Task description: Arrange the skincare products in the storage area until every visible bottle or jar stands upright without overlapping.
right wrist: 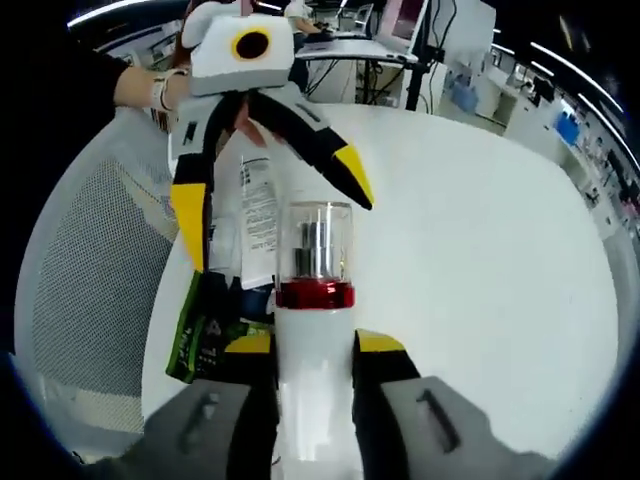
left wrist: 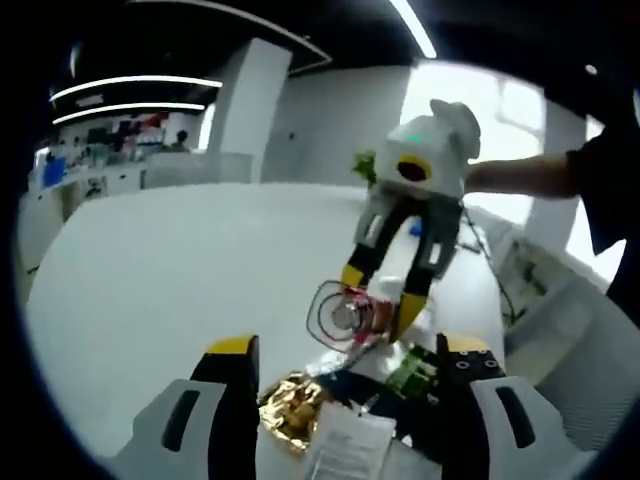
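My right gripper [right wrist: 315, 345] is shut on a white bottle [right wrist: 312, 300] with a red ring and a clear cap. The cap points away along the jaws, toward my left gripper [right wrist: 272, 212]. In the left gripper view that bottle [left wrist: 345, 315] hangs over the table, held by the right gripper [left wrist: 380, 298] coming in from the upper right. My left gripper [left wrist: 348, 348] stands open with nothing between its fingers. Below it lie a gold foil packet [left wrist: 295, 405], a white printed box [left wrist: 345, 445] and a green box [left wrist: 410, 370]. The white box [right wrist: 258, 215] and green box [right wrist: 205, 335] lie flat near the table edge.
The round white table [right wrist: 480, 250] stretches wide and bare to the right of the products. A grey mesh chair [right wrist: 95, 270] stands by the table edge at the left. A person's arm [left wrist: 520, 175] reaches in from the right behind the right gripper.
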A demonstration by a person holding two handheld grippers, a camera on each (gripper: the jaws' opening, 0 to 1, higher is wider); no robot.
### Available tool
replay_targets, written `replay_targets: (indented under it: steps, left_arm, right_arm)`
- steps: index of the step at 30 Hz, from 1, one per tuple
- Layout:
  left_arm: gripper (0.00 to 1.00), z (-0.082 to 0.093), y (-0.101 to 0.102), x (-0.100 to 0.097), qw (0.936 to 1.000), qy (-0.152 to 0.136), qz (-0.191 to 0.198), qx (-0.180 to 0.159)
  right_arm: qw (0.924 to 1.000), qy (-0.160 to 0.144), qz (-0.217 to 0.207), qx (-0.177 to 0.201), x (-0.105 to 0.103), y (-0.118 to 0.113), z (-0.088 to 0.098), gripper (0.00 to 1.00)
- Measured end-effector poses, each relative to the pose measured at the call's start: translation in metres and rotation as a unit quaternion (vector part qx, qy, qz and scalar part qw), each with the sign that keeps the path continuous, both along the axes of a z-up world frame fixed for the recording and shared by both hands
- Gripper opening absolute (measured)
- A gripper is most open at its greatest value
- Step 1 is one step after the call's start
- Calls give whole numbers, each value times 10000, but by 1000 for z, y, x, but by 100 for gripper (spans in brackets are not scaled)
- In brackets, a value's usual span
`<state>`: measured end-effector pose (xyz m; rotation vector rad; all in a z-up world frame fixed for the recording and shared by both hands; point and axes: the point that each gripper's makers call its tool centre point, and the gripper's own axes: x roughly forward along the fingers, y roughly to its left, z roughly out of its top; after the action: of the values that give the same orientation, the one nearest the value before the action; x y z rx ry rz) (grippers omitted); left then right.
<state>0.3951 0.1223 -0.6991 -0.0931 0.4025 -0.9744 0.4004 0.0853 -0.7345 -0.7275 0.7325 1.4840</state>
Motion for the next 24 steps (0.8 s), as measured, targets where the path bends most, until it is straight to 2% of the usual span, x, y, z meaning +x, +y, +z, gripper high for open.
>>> replay_targets:
  steps: [3, 7, 9, 11, 14, 17, 19, 20, 21, 24]
  left_arm:
    - [66, 10, -3, -2, 9997, -89, -75, -202]
    - [64, 19, -7, 0, 9989, -80, -23, -468]
    - [62, 27, -10, 1, 9968, 45, 28, -795]
    - [58, 29, -10, 2, 9963, 70, 0, -861]
    - [54, 37, -15, -1, 9955, -41, -96, -942]
    - [52, 45, -22, -6, 9934, -25, -234, -1121]
    - [49, 49, -26, -9, 9924, -11, -301, -1191]
    - [47, 50, -28, -11, 9918, 96, -311, -1236]
    - [44, 50, -30, -15, 9909, 197, -418, -1264]
    - [33, 53, -32, -18, 9901, 206, -495, -1294]
  right_arm:
    - [9990, 95, -286, 334, 1, 2, 8, 26]
    - [9967, 185, -439, 662, -4, 4, 22, 26]
    - [9957, 249, -476, 756, -8, 6, 27, 26]
    - [9936, 324, -533, 942, -13, 9, 34, 26]
    - [9904, 475, -616, 1139, -20, 11, 42, 26]
    - [9906, 418, -512, 1198, -31, 13, 44, 26]
    - [9861, 668, -656, 1374, -37, 15, 47, 26]
    - [9835, 754, -724, 1476, -39, 16, 48, 26]
    - [9831, 733, -723, 1512, -40, 15, 48, 26]
    - [9802, 838, -818, 1597, -48, 12, 48, 26]
